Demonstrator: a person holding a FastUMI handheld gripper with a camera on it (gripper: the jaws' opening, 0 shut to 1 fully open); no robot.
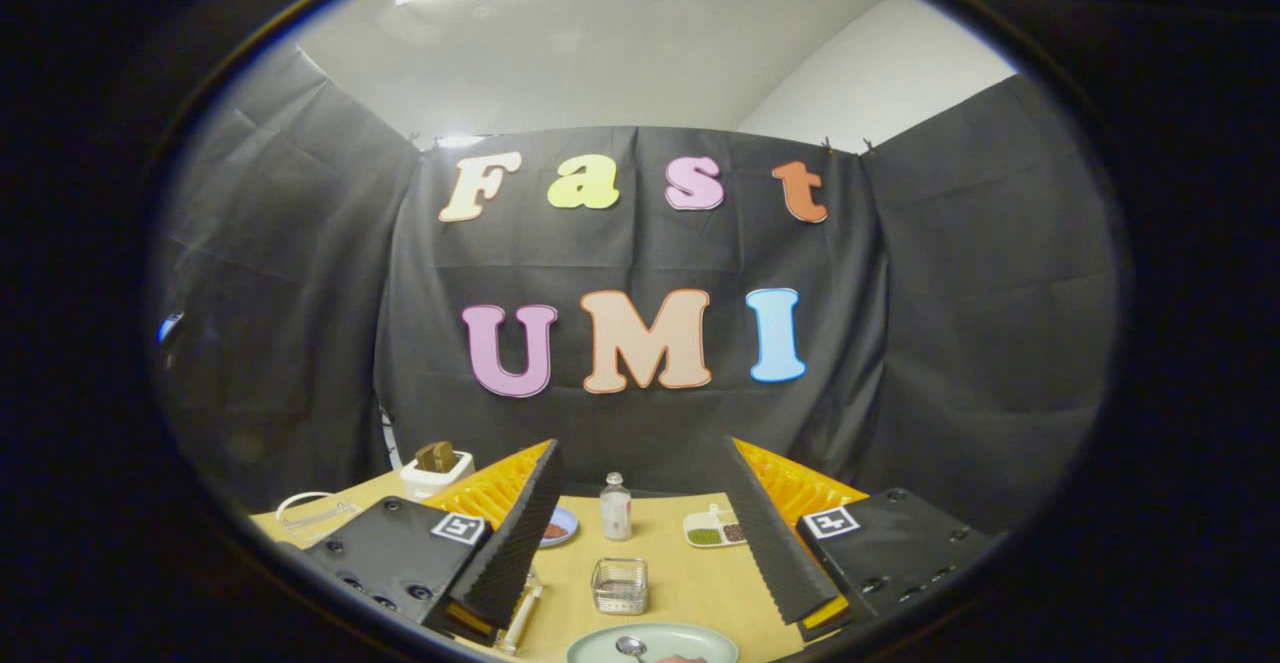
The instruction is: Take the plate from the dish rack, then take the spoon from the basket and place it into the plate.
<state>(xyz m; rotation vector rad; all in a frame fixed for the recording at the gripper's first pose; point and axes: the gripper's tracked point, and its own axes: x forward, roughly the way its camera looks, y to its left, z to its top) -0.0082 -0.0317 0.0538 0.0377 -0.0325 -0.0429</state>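
Gripper view: fingers [640, 543] apart over wooden table [690, 583] (black-draped booth).

No readable text on any object. Square black-and-white marker tags [457, 527] and [832, 521] sit on the tool [640, 533] housing, one per side; patterns only, no characters. Small bottle [615, 508] near the table's far edge: label illegible.
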